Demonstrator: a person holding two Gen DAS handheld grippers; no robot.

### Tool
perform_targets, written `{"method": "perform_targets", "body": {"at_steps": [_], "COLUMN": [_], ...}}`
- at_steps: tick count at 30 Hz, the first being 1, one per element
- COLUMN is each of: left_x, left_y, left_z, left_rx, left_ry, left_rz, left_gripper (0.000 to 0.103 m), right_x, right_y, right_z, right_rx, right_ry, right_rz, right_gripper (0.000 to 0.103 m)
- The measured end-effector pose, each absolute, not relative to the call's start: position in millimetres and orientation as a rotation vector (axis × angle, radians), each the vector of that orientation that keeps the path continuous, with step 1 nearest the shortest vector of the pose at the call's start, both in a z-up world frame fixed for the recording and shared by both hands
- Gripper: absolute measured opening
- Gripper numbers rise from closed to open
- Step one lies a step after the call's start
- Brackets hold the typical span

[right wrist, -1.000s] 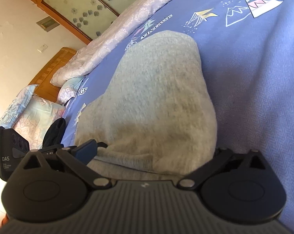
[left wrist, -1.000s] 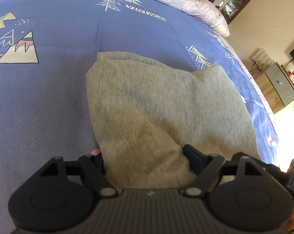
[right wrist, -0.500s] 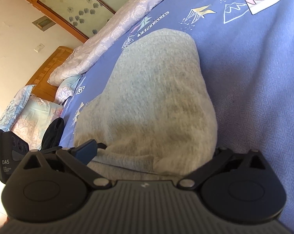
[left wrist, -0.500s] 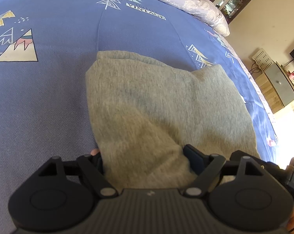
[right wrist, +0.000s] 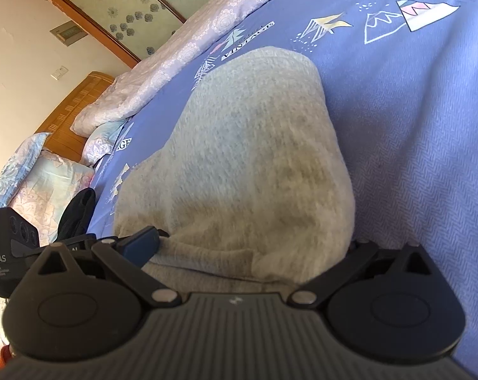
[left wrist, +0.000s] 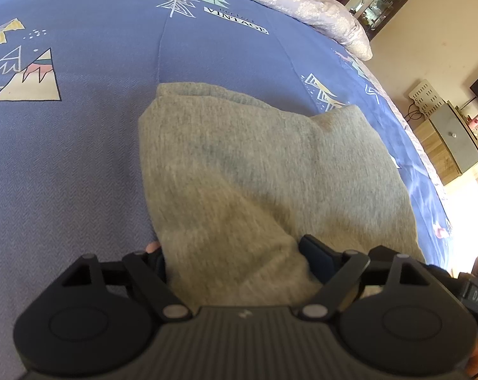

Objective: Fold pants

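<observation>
Two grippers sit at the near edge of the gray pants (left wrist: 270,171), one at each end of that edge. The pants lie on the blue bedsheet (left wrist: 64,164), already folded into a thick, soft bundle.

From the left gripper (left wrist: 235,262), the bundle stretches straight ahead, away from the fingers, toward the far side of the bed. The near edge of the cloth fills the gap between the two fingers. The jaws are spread wide with cloth between them, but the tips are partly buried, so I cannot tell if they are really squeezing it. One dark blue pad (left wrist: 315,253) pokes out on the right side of the cloth.

From the right gripper (right wrist: 255,247), it looks much the same. The pants (right wrist: 258,158) run forward and a bit to the left, and the near edge sits between the spread fingers. A blue pad (right wrist: 140,243) shows on the left side; the other finger is hidden under the cloth. Here too I cannot tell if the jaws pinch.

The long way of the bundle points away from both grippers. So the near edge is the part closest to them, and the far edge (left wrist: 188,90) is well apart. Both grippers seem about equally near. I think the next fold would carry the near edge up and over toward the far edge, with both sides moving together so the cloth stays even.

A pale flowered quilt (right wrist: 188,47) lies along the far side of the bed.
</observation>
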State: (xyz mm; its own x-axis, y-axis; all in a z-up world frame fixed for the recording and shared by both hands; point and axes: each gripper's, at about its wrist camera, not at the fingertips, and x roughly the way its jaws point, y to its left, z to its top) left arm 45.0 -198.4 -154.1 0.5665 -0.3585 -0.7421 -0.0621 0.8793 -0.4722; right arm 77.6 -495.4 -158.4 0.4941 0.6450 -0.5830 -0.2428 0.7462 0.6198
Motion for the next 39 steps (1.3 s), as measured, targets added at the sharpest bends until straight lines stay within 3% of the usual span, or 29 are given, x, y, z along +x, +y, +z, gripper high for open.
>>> {"method": "perform_targets", "body": {"at_steps": [12,32,39], "left_x": [43.8,40.7,41.4], "left_y": [-200.7,-207.5,-212.8], "left_z": [-154.6,-153.3,-151.4], "left_rx": [-0.475,-0.466,-0.463], "left_ry": [0.952,0.954,0.960], "left_rz": [-0.189,-0.153,-0.137], "left_gripper": [0.090,0.091,0.092], "right_x": [78.1,78.4,76.7], "right_y": [-493.5,-504.6,-504.4], "right_z": [-159.5,-161.7,-159.5], "right_rx": [0.511,0.591,0.575], "right_ry": [0.894,0.883,0.889], "right_rz": [0.558,0.557,0.535], "right_gripper": [0.103,0.103,0.095]}}
